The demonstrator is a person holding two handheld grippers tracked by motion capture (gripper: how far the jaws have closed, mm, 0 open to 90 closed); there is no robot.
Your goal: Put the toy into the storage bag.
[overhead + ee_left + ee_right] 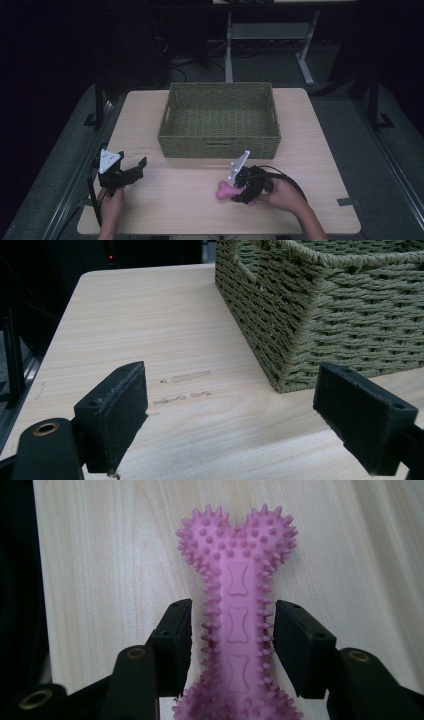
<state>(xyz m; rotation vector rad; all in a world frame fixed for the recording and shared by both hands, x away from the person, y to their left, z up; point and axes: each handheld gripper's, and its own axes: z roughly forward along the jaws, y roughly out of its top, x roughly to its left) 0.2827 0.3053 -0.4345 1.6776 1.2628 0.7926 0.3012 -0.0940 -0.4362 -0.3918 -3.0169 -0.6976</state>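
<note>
A pink spiky bone-shaped toy [235,575] lies flat on the wooden table [165,200], near the front edge in the high view [224,190]. My right gripper [233,630] straddles its shaft, one black pad on each side. The right pad reaches the spike tips, while a thin gap shows at the left pad. In the high view this right gripper [240,194] points left over the toy, held by a hand. My left gripper [132,164] hovers at the table's front left, its jaws wide apart with nothing between them [230,410].
A woven green basket [218,145] stands at the middle back of the table, and its corner [325,315] sits just ahead of the left gripper. Faint scuff marks [185,387] mark the wood. Table legs and cables lie on the dark floor behind.
</note>
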